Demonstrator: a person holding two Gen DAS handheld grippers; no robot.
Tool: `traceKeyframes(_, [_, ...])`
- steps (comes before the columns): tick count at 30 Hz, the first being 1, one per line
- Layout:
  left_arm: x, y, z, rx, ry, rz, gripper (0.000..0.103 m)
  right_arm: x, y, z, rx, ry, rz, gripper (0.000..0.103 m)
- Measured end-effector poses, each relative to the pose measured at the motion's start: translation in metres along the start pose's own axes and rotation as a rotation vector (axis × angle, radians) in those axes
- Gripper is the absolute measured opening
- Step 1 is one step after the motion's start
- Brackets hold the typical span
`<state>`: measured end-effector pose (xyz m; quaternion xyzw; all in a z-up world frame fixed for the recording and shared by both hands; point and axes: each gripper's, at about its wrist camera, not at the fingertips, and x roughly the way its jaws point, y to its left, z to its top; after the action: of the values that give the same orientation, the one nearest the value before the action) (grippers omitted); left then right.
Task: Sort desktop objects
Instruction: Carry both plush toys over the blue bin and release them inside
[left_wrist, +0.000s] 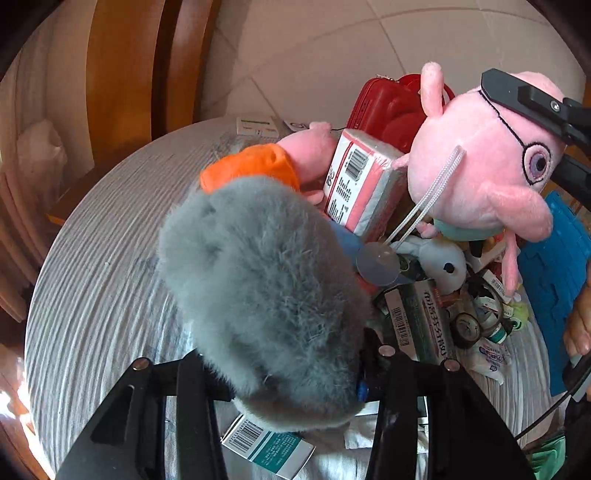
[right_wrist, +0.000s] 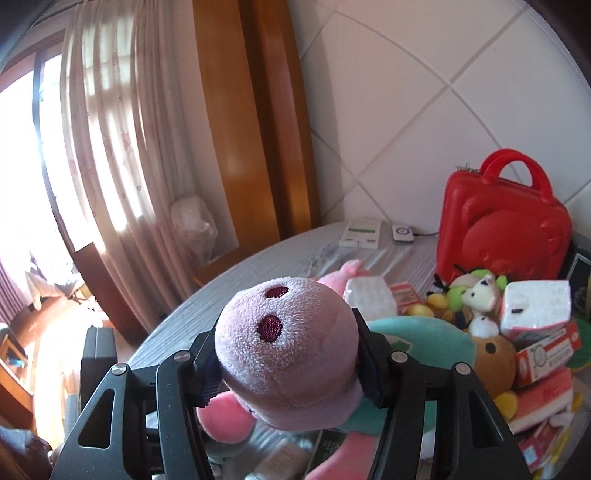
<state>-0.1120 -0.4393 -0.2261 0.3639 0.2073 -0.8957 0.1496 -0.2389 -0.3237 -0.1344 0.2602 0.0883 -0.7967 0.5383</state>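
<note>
Both tongs are gripping plushies above the cluttered desk (left_wrist: 96, 266): the left tongs (left_wrist: 291, 373) are clamping a fluffy grey plush (left_wrist: 258, 291), and the right tongs (right_wrist: 288, 365) are squeezing the snout of a pink pig plush (right_wrist: 288, 347). A red case (right_wrist: 506, 225) is standing at the back, probably against the wall.

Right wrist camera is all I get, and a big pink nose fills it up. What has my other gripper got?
Observer: The left gripper is clamped on a grey fluffy toy.
Operator: Does my pig have eyes?
Observer: Yes. The pink pig toy has stitched black glasses over a purple eye.
Operator: Is anything hanging off it?
Observer: A white cord runs from its head down to a clear suction cup.
</note>
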Motion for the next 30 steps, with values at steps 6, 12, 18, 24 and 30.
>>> traceKeyframes(6, [-0.037, -0.023, 0.022, 0.093, -0.077, -0.053, 0.043, -0.053, -0.008, 0.026, 0.025, -0.094, -0.053, 0.059])
traceKeyframes(12, [-0.07, -0.083, 0.055, 0.232, -0.156, -0.158, 0.043, -0.13, -0.018, 0.043, 0.053, -0.218, -0.14, 0.059])
traceKeyframes(18, [-0.092, -0.177, 0.076, 0.392, -0.219, -0.309, 0.043, -0.235, -0.038, 0.047, 0.047, -0.341, -0.323, 0.059])
traceKeyframes(24, [-0.099, -0.302, 0.074, 0.558, -0.237, -0.474, 0.043, -0.357, -0.081, 0.031, 0.094, -0.444, -0.56, 0.059])
traceKeyframes(30, [-0.103, -0.449, 0.062, 0.669, -0.247, -0.656, 0.043, -0.468, -0.138, -0.006, 0.168, -0.463, -0.765, 0.06])
